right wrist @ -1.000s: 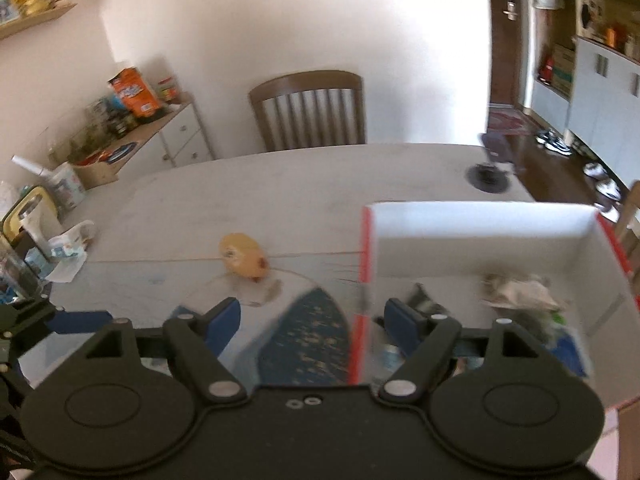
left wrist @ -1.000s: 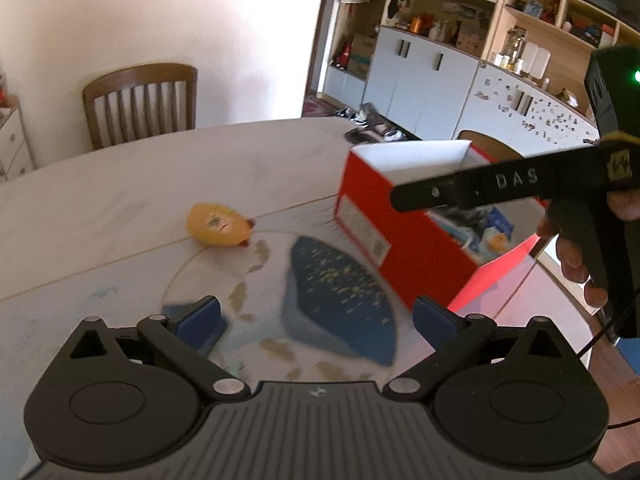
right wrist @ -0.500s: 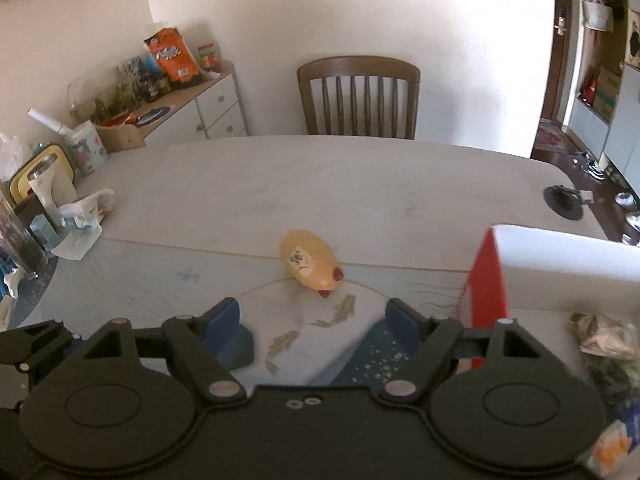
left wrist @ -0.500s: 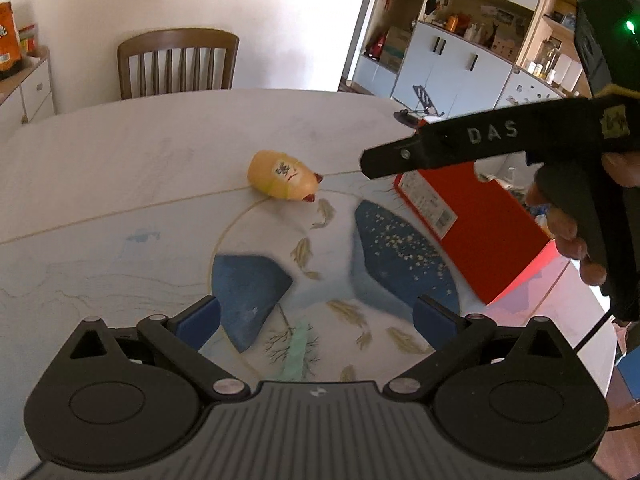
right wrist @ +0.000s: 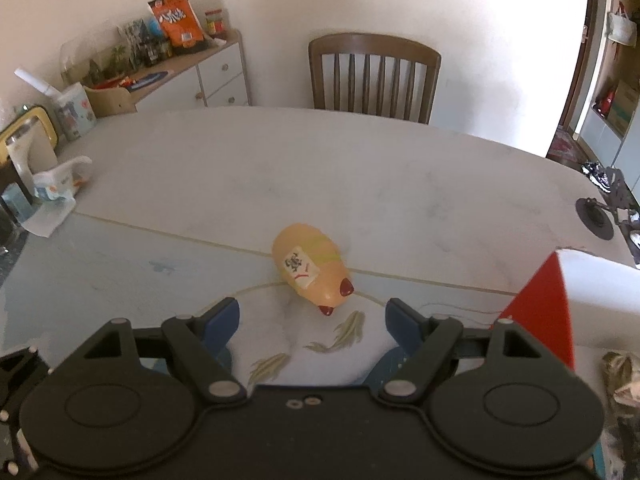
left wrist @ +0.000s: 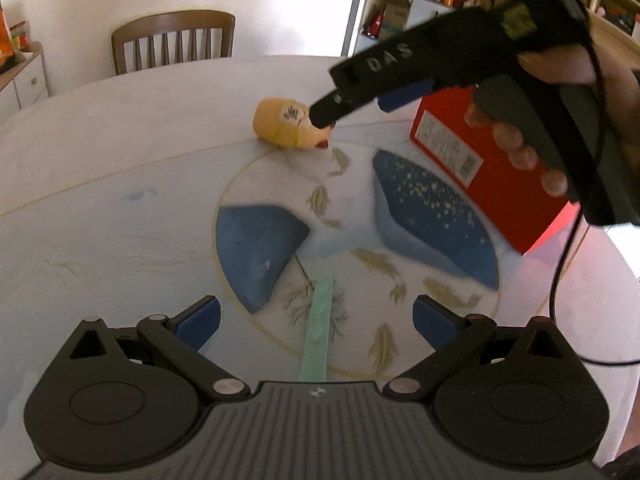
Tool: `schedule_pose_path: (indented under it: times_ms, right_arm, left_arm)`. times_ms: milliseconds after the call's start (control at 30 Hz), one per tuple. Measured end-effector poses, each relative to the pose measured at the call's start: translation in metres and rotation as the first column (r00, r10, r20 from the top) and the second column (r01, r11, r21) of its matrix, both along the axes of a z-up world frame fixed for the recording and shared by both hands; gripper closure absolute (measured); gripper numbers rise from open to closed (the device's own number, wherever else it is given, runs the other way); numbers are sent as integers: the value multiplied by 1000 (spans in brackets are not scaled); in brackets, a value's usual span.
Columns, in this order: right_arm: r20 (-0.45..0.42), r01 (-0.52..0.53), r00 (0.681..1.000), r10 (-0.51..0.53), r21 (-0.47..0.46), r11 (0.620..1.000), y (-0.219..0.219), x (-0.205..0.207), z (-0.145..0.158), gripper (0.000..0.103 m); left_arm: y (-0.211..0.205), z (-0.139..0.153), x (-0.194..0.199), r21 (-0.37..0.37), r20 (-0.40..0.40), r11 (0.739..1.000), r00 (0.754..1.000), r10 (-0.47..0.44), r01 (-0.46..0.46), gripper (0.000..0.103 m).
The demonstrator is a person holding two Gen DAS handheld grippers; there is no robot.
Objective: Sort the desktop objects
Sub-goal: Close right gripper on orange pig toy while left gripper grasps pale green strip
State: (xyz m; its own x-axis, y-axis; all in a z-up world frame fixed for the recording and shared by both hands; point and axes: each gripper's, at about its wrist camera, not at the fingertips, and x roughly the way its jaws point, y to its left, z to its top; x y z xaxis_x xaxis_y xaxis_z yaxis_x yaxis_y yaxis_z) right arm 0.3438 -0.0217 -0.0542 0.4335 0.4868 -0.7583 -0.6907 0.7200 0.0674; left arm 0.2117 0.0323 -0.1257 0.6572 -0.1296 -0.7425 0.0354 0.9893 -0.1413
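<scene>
The yellow toy (right wrist: 310,276) lies mid-bench, long axis angled toward the red box (left wrist: 492,168). The right gripper (right wrist: 312,314), fingers spread and empty, sits just before it, nearer than the left gripper (left wrist: 316,320), also spread, empty.

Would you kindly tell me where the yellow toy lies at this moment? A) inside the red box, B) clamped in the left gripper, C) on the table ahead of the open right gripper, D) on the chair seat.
C: the yellow toy rests on the table just ahead of the right gripper, whose fingers stand apart and empty.
</scene>
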Motion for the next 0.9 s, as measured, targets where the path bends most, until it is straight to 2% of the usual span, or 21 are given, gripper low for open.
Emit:
schedule_pose_path:
  times_ms: [367, 600, 700, 767, 900]
  right_arm:
    - [19, -46, 999, 47, -64, 997, 23, 20, -20, 23]
    - [26, -65, 997, 67, -95, 993, 33, 30, -32, 23]
    - [29, -76, 996, 79, -102, 992, 37, 30, -34, 23]
    - [26, -74, 997, 77, -102, 992, 38, 32, -35, 23]
    - [24, -75, 997, 77, -105, 992, 42, 36, -37, 25]
  left_arm:
    - [-3, -12, -4, 43, 7, 999, 1000, -2, 2, 0]
    - [-4, -14, -8, 34, 28, 999, 1000, -5, 4, 4]
    - [-6, -13, -11, 45, 43, 999, 999, -18, 16, 14]
    - [-9, -13, -13, 57, 51, 998, 998, -35, 32, 26]
    - [-12, -12, -15, 77, 62, 996, 997, -55, 50, 42]
